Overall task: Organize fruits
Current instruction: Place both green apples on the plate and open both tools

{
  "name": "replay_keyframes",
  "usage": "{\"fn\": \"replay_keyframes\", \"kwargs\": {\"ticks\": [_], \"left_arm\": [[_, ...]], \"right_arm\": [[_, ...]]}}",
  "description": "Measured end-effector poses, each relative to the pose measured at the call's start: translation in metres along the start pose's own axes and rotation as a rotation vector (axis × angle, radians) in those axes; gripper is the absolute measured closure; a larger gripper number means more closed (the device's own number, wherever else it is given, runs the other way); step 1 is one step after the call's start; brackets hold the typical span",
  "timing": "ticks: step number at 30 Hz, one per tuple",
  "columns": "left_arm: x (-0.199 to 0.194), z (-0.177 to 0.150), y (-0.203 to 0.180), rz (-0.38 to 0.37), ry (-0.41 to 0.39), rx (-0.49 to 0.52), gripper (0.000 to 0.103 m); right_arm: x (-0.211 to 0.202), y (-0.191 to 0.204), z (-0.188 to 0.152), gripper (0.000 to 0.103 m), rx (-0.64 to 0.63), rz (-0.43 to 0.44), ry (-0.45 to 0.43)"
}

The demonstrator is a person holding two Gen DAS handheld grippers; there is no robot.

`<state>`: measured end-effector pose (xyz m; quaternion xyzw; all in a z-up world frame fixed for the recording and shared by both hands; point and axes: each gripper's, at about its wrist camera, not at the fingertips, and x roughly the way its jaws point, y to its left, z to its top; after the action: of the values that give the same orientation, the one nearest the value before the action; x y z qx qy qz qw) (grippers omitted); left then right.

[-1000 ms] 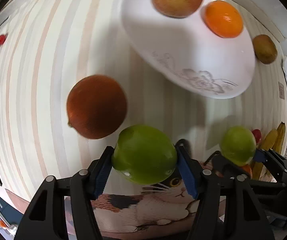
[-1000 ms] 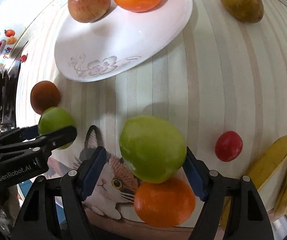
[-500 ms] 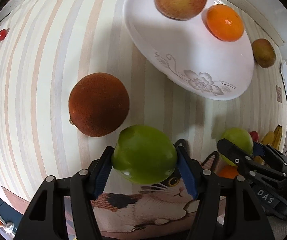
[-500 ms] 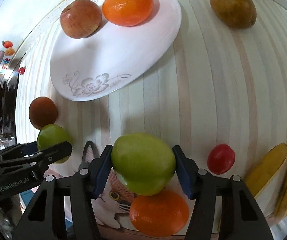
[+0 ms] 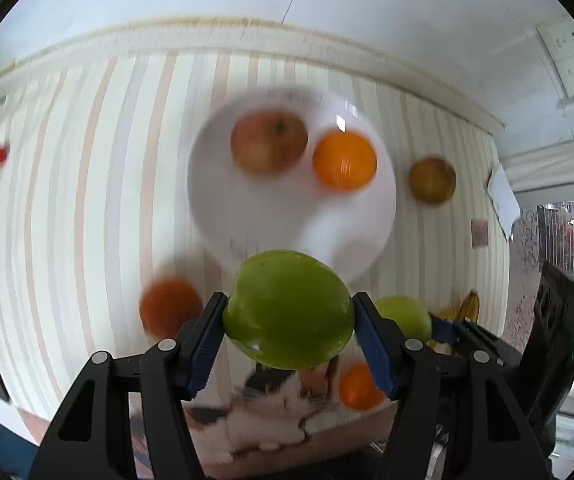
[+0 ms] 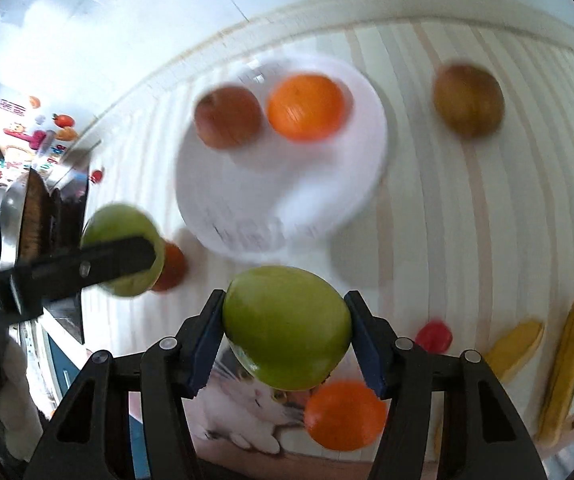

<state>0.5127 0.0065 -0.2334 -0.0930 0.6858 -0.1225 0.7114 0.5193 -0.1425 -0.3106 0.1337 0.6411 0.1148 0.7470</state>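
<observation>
A green apple (image 5: 289, 314) is clamped between the jaws of the left gripper (image 5: 289, 320), and a second green apple (image 6: 287, 326) between those of the right gripper (image 6: 285, 330). Both are held above the striped table (image 6: 467, 208), short of the white plate (image 6: 327, 184), where a red apple (image 6: 229, 117) and an orange (image 6: 306, 107) lie. The carrying step seems in hand; next, each is probably to be lowered onto bare plate and released.

a desk (image 6: 467, 216) under a pale striped cloth carries a white plate (image 6: 327, 200) ahead of the right fingers, with a brownish fruit (image 6: 467, 99) beyond it to the right. a dark orange fruit (image 5: 170, 306) lies left of the left fingers. a small red fruit (image 6: 434, 336) and 2 bananas (image 6: 567, 364) lie right of the right fingers, an orange (image 6: 345, 415) just below them on a cat picture (image 6: 247, 408).
</observation>
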Motion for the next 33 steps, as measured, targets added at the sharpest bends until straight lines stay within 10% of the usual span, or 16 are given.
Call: {"fn": "replay_keyframes", "kwargs": {"ticks": [21, 26, 33], "left_arm": [[0.077, 0.062, -0.009, 0.14, 0.204, 0.058, 0.042], [0.071, 0.062, -0.013, 0.128, 0.178, 0.072, 0.012], [0.036, 0.051, -0.014, 0.194, 0.08, 0.057, 0.012]], "right_arm": [[0.068, 0.001, 0.067, 0.04, -0.083, -0.06, 0.104], [0.063, -0.007, 0.07, 0.015, -0.027, -0.015, 0.137], [0.041, -0.005, 0.069, 0.007, -0.03, -0.088, 0.138]]}}
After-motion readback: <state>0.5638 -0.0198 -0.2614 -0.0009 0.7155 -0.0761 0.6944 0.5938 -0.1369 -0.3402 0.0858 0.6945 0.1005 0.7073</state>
